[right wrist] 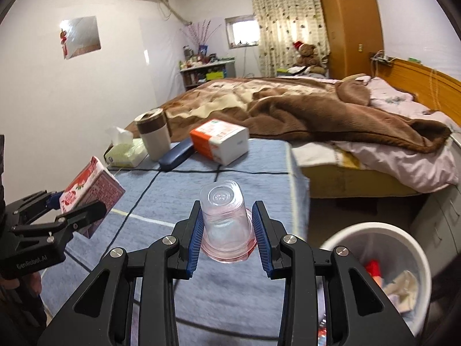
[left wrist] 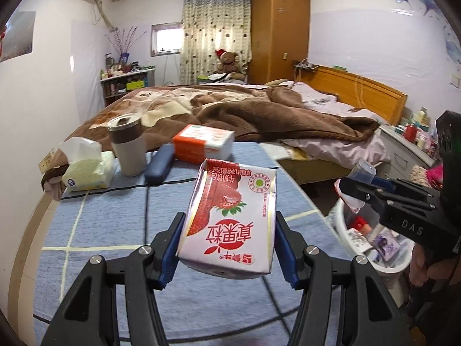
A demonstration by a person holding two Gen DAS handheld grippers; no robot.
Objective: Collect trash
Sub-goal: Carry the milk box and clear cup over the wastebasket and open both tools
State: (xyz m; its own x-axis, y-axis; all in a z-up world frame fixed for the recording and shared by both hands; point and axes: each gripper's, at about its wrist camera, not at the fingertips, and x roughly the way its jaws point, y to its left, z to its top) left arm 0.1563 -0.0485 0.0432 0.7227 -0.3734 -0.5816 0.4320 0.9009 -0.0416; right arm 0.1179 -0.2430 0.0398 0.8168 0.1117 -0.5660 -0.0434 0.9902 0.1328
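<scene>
My left gripper is shut on a red-and-white strawberry milk carton, held above the blue checked table. The carton also shows at the left of the right wrist view. My right gripper is shut on a clear plastic cup, held upside down above the table's right part. The cup and right gripper show in the left wrist view, over the white trash bin. The bin, with trash inside, stands on the floor right of the table.
At the table's far end stand a tissue pack, a beige tumbler, a dark blue case and an orange-white box. A bed with a brown blanket lies beyond. A white cabinet stands by the bin.
</scene>
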